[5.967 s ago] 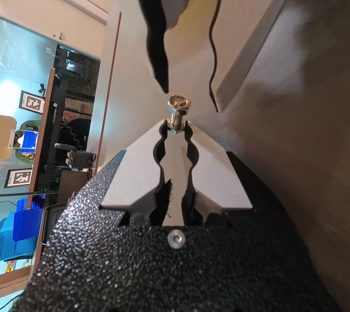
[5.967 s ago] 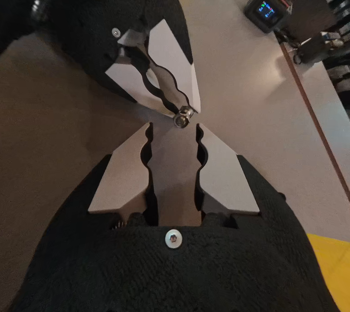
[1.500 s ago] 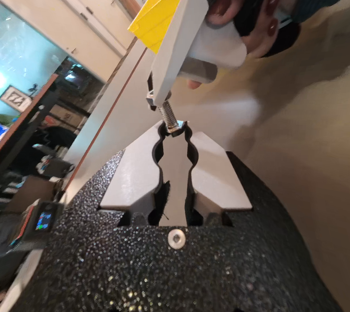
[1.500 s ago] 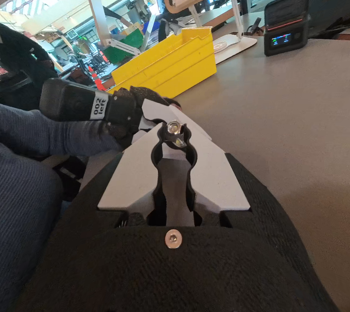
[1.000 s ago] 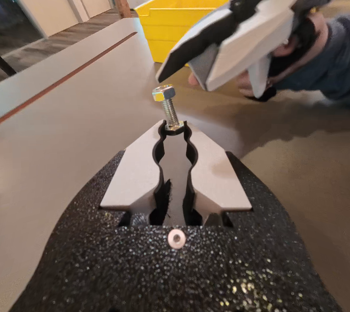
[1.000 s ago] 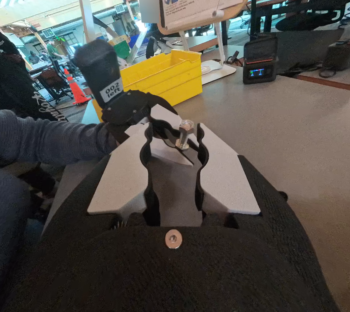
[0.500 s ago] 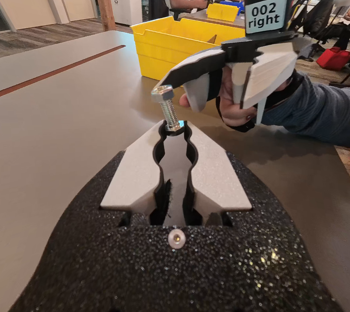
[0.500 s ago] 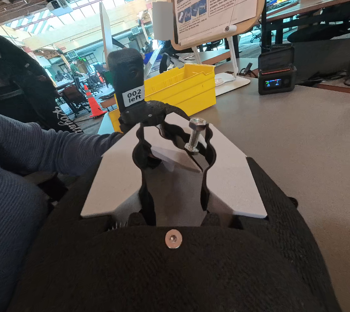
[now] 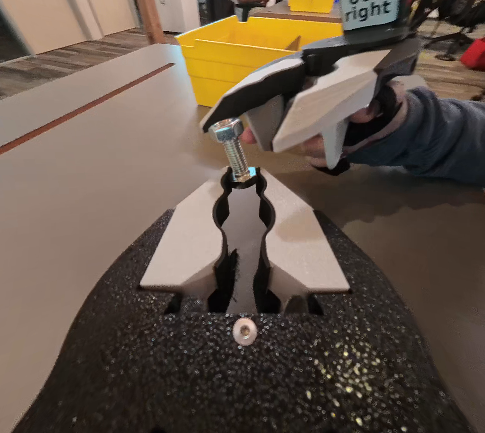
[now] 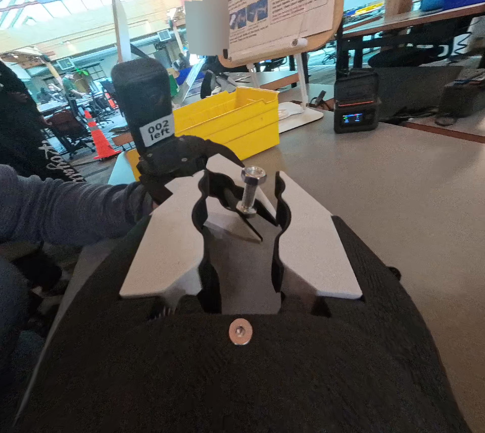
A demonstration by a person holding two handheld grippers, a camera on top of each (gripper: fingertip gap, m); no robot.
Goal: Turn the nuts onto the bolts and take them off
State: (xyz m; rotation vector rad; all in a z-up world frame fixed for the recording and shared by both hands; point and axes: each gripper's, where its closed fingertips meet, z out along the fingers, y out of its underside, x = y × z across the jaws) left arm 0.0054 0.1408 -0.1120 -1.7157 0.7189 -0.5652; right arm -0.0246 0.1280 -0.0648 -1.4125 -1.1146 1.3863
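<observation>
My left gripper (image 9: 242,174) is shut on a steel nut (image 9: 242,178) at its fingertips. A bolt (image 9: 235,153) is threaded in the nut and stands up from it, tilted slightly left, hex head (image 9: 227,129) on top. My right gripper (image 10: 240,180) is open, and the bolt head (image 10: 253,175) stands between its spread fingertips without touching either. In the left wrist view one right-gripper finger (image 9: 262,89) reaches just over the bolt head. In the right wrist view the nut (image 10: 246,209) sits in the left gripper's tips (image 10: 258,220), held by a sleeved arm.
Both grippers hover over a grey table (image 9: 78,171). A yellow bin (image 9: 236,60) stands behind them, also in the right wrist view (image 10: 236,118). A black device with a small screen (image 10: 355,110) and a board on a white stand (image 10: 278,0) stand farther back. Spacing between my two grippers at the tips: around 5 cm.
The right gripper, shut on the bolt head 1.5 s ago, let go and opened. Both grippers swung level. The open right fingers have come back around the bolt head.
</observation>
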